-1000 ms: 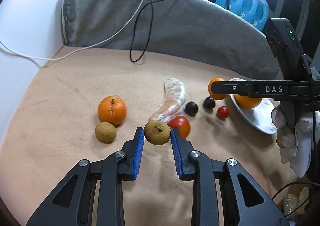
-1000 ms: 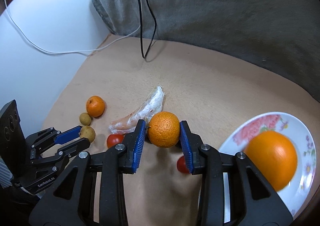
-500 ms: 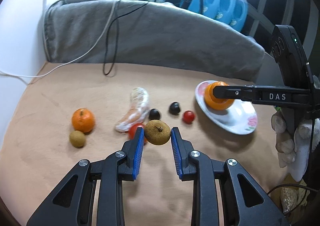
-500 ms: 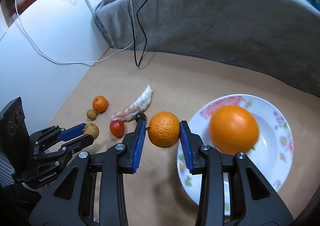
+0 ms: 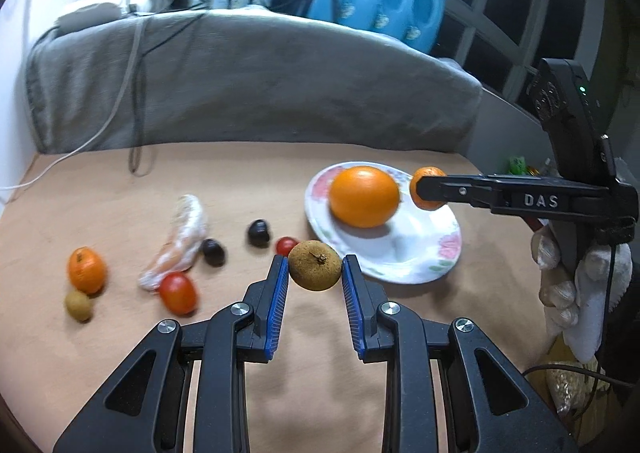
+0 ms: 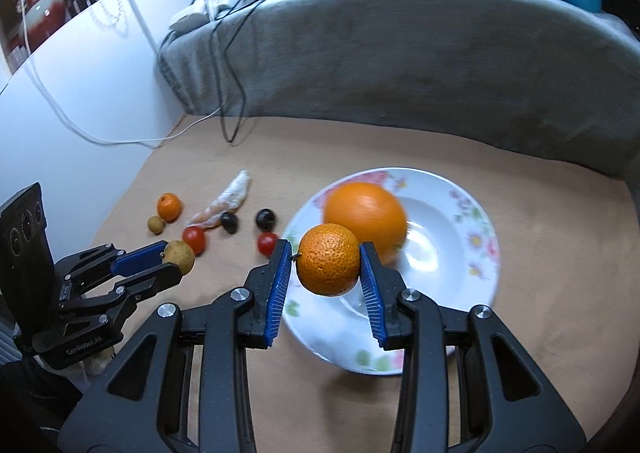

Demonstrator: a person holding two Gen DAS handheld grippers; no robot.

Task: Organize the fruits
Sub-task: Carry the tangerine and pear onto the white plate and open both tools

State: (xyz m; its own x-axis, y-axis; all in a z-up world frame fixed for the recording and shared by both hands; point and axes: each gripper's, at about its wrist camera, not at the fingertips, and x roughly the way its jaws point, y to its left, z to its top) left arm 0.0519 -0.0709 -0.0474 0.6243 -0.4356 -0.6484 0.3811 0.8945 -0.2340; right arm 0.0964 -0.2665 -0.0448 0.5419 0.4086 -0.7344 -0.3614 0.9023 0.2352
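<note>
Two fruits are held aloft: a small brown round fruit [image 5: 315,265] by the left claw [image 5: 315,281], a dimpled tangerine [image 6: 328,265] by the right claw [image 6: 325,277] over the flowered white plate [image 6: 474,229]. If released carelessly, the large smooth orange [image 6: 365,217] could be knocked off.

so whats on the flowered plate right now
One large orange rests on the flowered plate. The right gripper holds a mandarin above the plate's near side, not on it. The mandarin and fingers cover part of the plate's near side, so that patch can't be seen.
</note>
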